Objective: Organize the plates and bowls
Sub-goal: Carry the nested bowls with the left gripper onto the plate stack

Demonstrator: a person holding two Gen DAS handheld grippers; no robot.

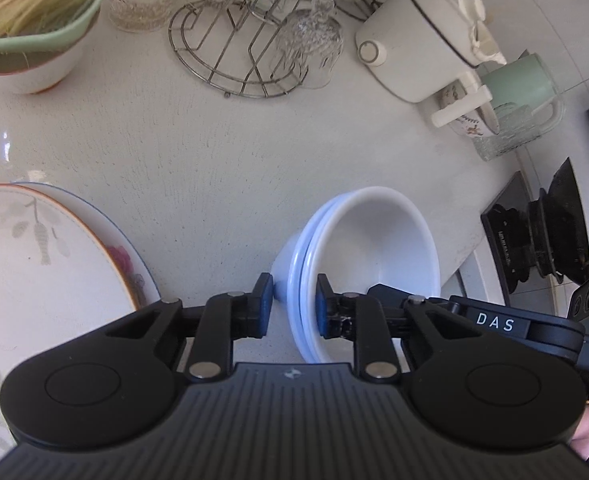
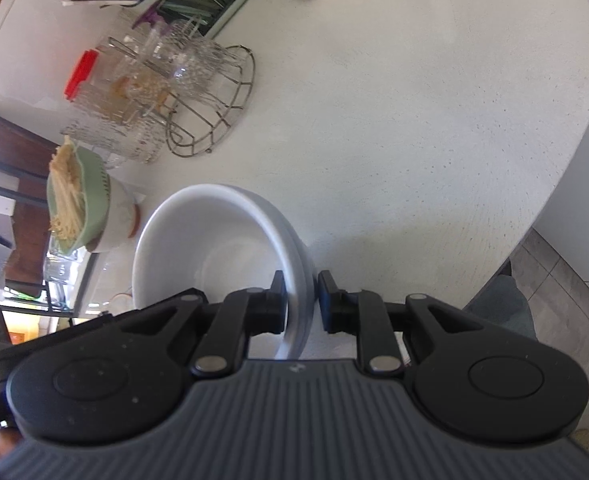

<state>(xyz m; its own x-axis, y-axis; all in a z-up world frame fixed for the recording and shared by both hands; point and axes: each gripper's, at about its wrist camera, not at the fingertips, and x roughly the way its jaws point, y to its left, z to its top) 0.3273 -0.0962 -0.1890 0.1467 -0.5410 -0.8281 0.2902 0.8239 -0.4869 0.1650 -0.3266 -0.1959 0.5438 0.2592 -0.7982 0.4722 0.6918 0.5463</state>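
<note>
While both grippers reach in, a stack of white bowls [image 1: 378, 240] sits tipped up between them, above the pale counter [image 1: 198, 148]. The bowls are smooth, shiny and plain, and their rims show as thin rings nested one inside another.

The left gripper [image 1: 294, 306] has its two blue-tipped fingers on either side of the rims, one inside the bowl and one outside. There is a small gap by the outer finger, so it looks like a loose pinch. The right gripper [image 2: 300, 300] does the same on the other side of the bowls [image 2: 214, 248], with one finger inside and one outside, close on the rim.

Off to the left lies a big flat plate [image 1: 46, 264] with flowers painted on it and an orange edge, well apart from the bowls.

Farther back stand a wire rack [image 1: 238, 52] with glasses, a green strainer [image 1: 34, 20] full of noodles, a white pot [image 1: 414, 36] and a green mug [image 1: 522, 84]. A wide bare stretch of counter lies between these and the bowls. On the right the counter edge [image 2: 554, 184] curves away, with grey floor below it.
</note>
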